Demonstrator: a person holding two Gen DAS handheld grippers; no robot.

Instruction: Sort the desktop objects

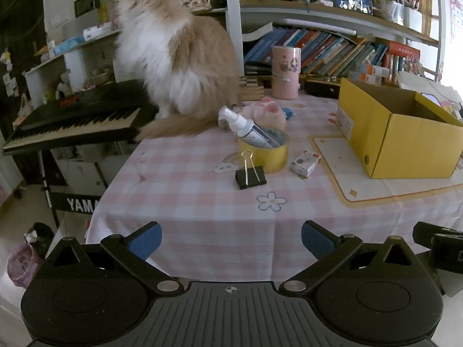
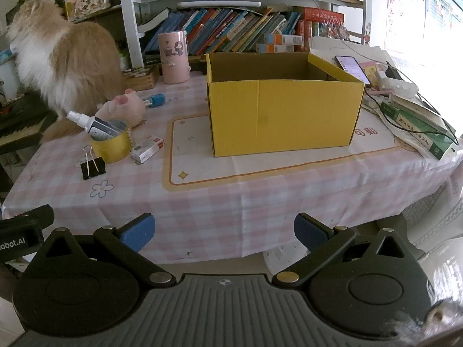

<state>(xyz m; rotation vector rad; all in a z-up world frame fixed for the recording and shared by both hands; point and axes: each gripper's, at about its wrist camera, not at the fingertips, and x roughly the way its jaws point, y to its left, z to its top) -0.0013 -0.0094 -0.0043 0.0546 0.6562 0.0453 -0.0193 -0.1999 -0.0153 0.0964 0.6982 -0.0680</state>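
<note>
Yellow cardboard box (image 2: 285,115), one; one black binder clip (image 2: 93,167); your left gripper (image 1: 231,238) and right gripper (image 2: 224,231) both gape empty.

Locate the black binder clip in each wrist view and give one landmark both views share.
Left wrist: binder clip sits centre frame, just in front of the yellow tape roll.
Right wrist: binder clip lies at lower left, left of the tape roll.
Shared landmark: the yellow cardboard box.

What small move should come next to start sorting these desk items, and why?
Probably ease the left gripper forward to the black binder clip: both grippers are open and empty, the clip lies nearest on that side, and the yellow box stands open.
</note>
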